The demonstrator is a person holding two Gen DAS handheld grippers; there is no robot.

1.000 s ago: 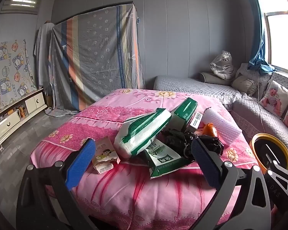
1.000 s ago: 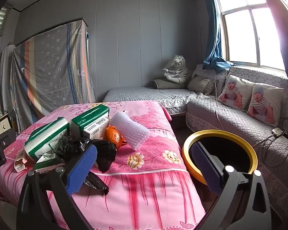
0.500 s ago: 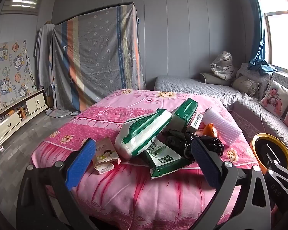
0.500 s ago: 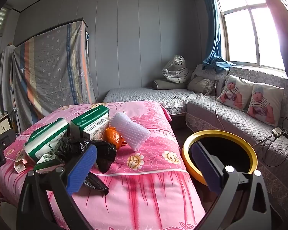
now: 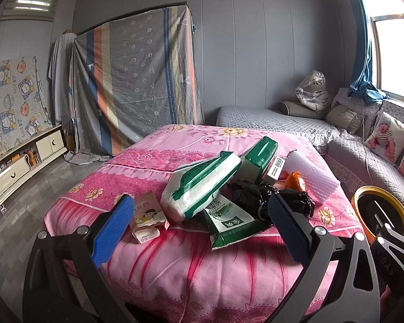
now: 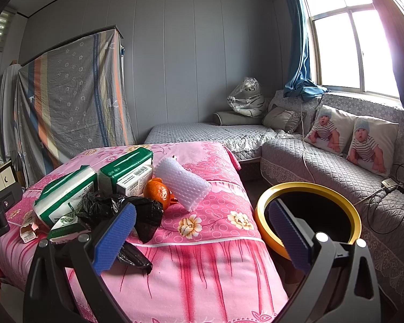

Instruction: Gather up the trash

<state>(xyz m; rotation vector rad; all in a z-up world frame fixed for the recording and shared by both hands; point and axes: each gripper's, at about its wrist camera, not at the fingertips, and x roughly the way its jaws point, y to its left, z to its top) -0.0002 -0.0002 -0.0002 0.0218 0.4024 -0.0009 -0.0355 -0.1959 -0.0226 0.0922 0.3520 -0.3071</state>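
Trash lies in a heap on a pink flowered cloth (image 5: pixel 191 263): a white-and-green tissue pack (image 5: pixel 202 185), a green box (image 5: pixel 258 156), a flat green packet (image 5: pixel 229 223), a crumpled black bag (image 5: pixel 266 196), an orange peel (image 6: pixel 157 192), a white foam net (image 6: pixel 181 181) and a small pink carton (image 5: pixel 146 216). A yellow-rimmed black bin (image 6: pixel 309 210) stands at the cloth's right. My left gripper (image 5: pixel 202 228) is open and empty before the heap. My right gripper (image 6: pixel 202 234) is open and empty between heap and bin.
A grey quilted sofa (image 6: pixel 336 167) with baby-print cushions runs along the right under the window. A grey daybed (image 5: pixel 269 118) lies behind. A sheet-draped frame (image 5: pixel 132 80) and a low white cabinet (image 5: pixel 18 161) stand at the left. Cables (image 6: pixel 390 188) lie on the sofa.
Both grippers have stayed open and nearly still; the views shift only slightly.
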